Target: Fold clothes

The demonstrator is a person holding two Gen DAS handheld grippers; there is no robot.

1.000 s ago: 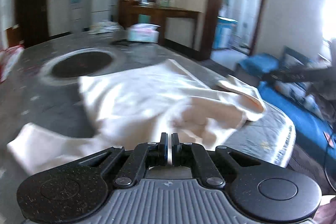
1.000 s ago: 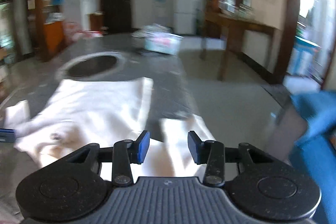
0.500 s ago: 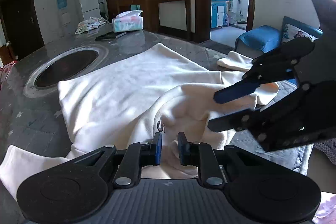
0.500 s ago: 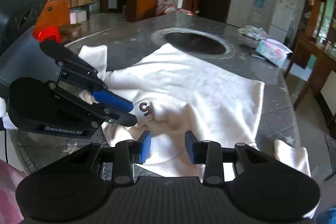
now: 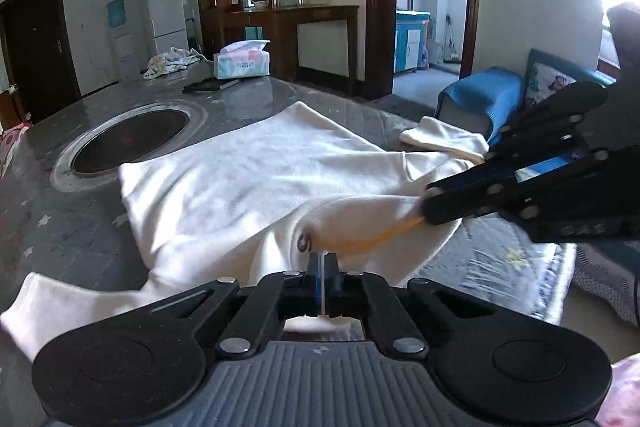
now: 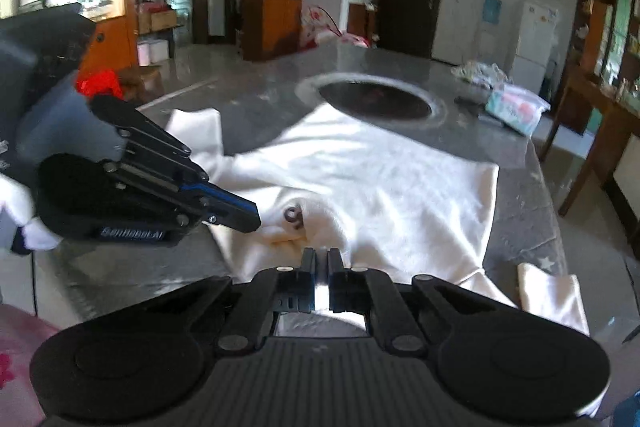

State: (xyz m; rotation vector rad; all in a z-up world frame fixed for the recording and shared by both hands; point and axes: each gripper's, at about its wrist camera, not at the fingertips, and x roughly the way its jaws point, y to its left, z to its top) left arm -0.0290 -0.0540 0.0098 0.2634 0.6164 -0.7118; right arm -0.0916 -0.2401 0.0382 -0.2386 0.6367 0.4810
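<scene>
Now we have both sets of jaws pinched shut on the near edge of the cream garment (image 5: 248, 183). Our left gripper (image 5: 322, 263) has just closed again on the cloth beside the small printed mark (image 5: 305, 242), with a thin fold caught between its pads. Our right gripper (image 6: 321, 259) has just snapped closed on the same neckline region, its tips buried in the bunched fabric. We hold two points close together along the collar, we judge, so that the edge can be lifted as one straight line and carried over for the first fold. The garment lies spread on the grey stone table (image 5: 72, 227), body flat toward the round dark inset (image 5: 132, 141), one sleeve (image 5: 52, 303) trailing near us and the other sleeve (image 6: 552, 297) at the table edge. A tissue box (image 5: 241, 63) sits well beyond, clear of the work
</scene>
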